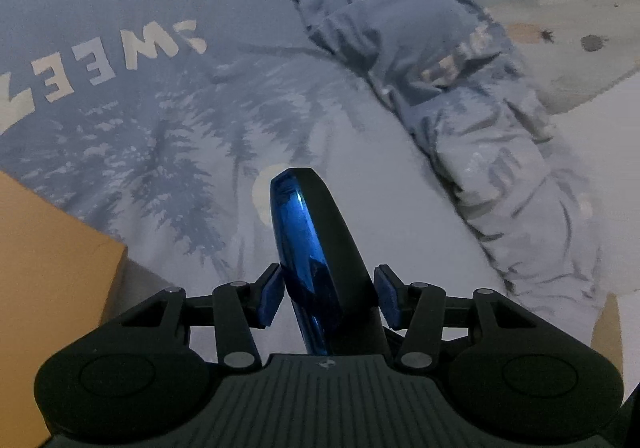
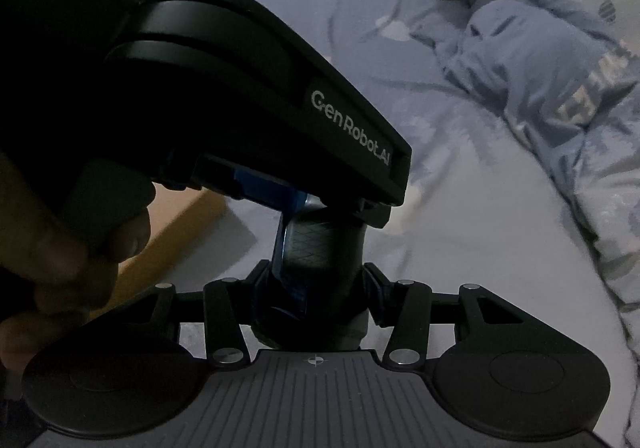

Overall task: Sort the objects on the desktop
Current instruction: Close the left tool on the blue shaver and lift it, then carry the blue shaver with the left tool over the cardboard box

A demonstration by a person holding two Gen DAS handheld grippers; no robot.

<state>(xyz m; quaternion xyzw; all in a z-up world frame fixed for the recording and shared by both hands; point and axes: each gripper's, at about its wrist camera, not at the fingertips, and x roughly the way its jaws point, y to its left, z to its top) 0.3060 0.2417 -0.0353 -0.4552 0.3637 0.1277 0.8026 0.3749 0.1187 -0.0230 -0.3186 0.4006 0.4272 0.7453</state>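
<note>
A long object with a shiny blue side and a black side (image 1: pixel 316 240) stands between the pads of my left gripper (image 1: pixel 330 296), which is shut on it above a blue bedspread. In the right wrist view the same object (image 2: pixel 320 244), showing a black textured grip and a blue edge, sits between the pads of my right gripper (image 2: pixel 318 280), which is shut on its other end. The left gripper's black body (image 2: pixel 256 96), marked GenRobot.AI, fills the upper left of that view, held by a hand (image 2: pixel 52 248).
A blue quilt (image 1: pixel 140 96) printed with trees and white letters covers the bed. Crumpled blue clothing (image 1: pixel 460 96) lies to the right. An orange-brown cardboard box (image 1: pixel 48 288) stands at the left edge, also in the right wrist view (image 2: pixel 172 236).
</note>
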